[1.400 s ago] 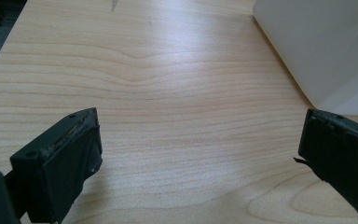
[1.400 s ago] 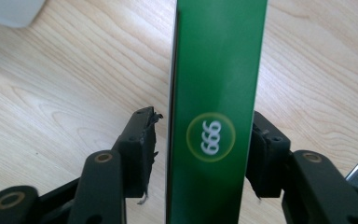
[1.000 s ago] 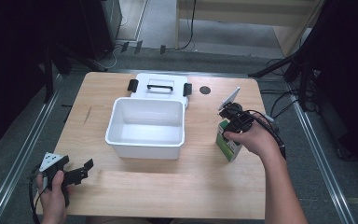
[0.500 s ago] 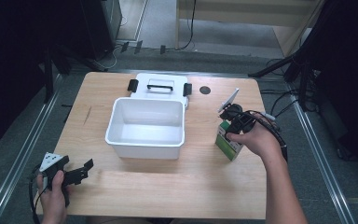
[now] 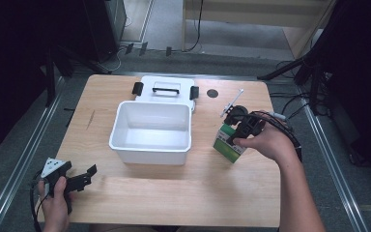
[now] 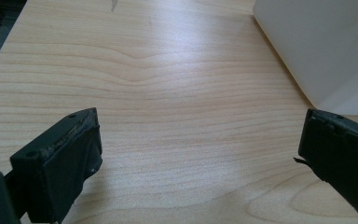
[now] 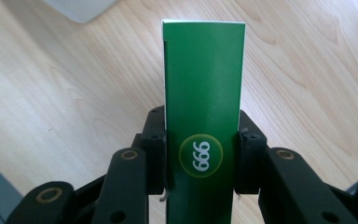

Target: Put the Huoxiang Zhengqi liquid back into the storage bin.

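The right gripper clamps a green box marked "999", its jaws pressing both narrow sides, just to the right of the white bin on the wooden surface. The left gripper sits near the bin's front-left corner with its jaws spread wide, nothing between them.

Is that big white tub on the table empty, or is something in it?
Empty. The high view looks straight into the white tub and shows only its bare white floor and walls.
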Tool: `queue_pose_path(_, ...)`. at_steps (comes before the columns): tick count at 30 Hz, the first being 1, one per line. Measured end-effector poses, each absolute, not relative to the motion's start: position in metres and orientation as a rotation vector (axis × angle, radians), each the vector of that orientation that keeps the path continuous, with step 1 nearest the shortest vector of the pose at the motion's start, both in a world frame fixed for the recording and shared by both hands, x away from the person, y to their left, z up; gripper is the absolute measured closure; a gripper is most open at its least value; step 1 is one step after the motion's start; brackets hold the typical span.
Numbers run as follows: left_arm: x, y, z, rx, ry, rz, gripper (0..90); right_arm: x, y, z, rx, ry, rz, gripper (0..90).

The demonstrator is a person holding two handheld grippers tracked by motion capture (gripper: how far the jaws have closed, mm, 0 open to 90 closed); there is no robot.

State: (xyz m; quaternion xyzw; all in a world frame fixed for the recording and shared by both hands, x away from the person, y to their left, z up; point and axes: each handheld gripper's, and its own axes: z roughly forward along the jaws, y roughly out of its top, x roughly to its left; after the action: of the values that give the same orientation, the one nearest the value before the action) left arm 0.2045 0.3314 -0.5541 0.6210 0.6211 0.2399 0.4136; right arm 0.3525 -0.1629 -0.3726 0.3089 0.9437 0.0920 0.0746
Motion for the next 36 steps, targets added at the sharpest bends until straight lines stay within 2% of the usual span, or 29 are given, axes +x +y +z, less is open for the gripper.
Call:
queue_pose_path(12, 0.205, 0.332, -0.554, 1.564, 1.562, 0.603, 0.3, 0.345, -0.147, -0.342, 0.736, 2.883, 0.305, 64.9)
queue_pose_path(36, 0.205, 0.332, -0.554, 1.562, 1.562, 0.603, 0.3, 0.351, -0.132, -0.311, 0.381, 2.97, 0.325, 64.9)
